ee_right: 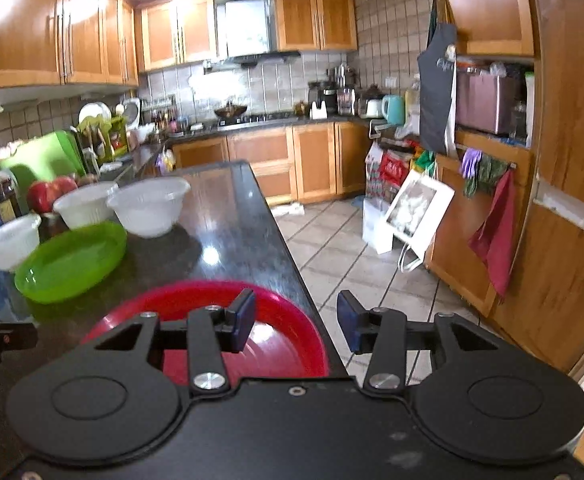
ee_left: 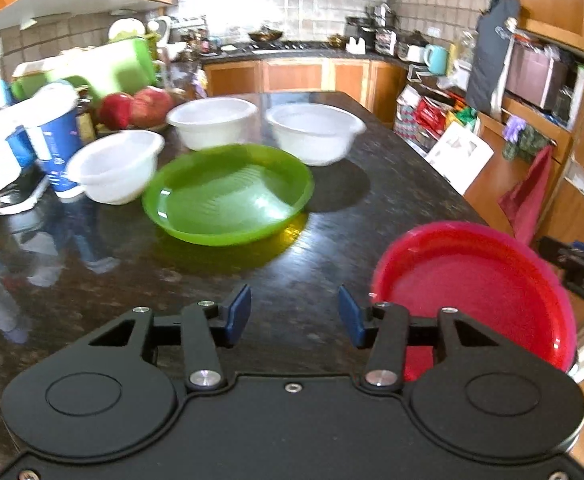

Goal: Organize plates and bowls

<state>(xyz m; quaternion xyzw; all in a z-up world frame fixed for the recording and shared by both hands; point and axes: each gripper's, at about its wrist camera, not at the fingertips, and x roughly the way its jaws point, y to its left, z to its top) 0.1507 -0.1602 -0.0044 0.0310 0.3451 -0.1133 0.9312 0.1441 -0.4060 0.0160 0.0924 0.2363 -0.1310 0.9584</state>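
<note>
A green plate [ee_left: 227, 194] lies mid-counter, with three white bowls behind it: left [ee_left: 117, 166], middle [ee_left: 211, 120] and right [ee_left: 316, 132]. A red plate [ee_left: 476, 292] lies at the counter's near right edge. My left gripper [ee_left: 294, 316] is open and empty above bare counter, left of the red plate. My right gripper [ee_right: 296, 320] is open and empty, its left finger over the red plate [ee_right: 283, 344], its right finger past the counter edge. The green plate [ee_right: 71, 262] and white bowls [ee_right: 147, 206] also show in the right wrist view.
The dark stone counter [ee_left: 392, 200] drops off at its right edge to a tiled floor [ee_right: 344, 248]. Red apples [ee_left: 135, 108], a blue-and-white container [ee_left: 57, 140] and green boxes [ee_left: 119, 66] crowd the counter's left side. Wooden cabinets [ee_right: 564, 240] stand on the right.
</note>
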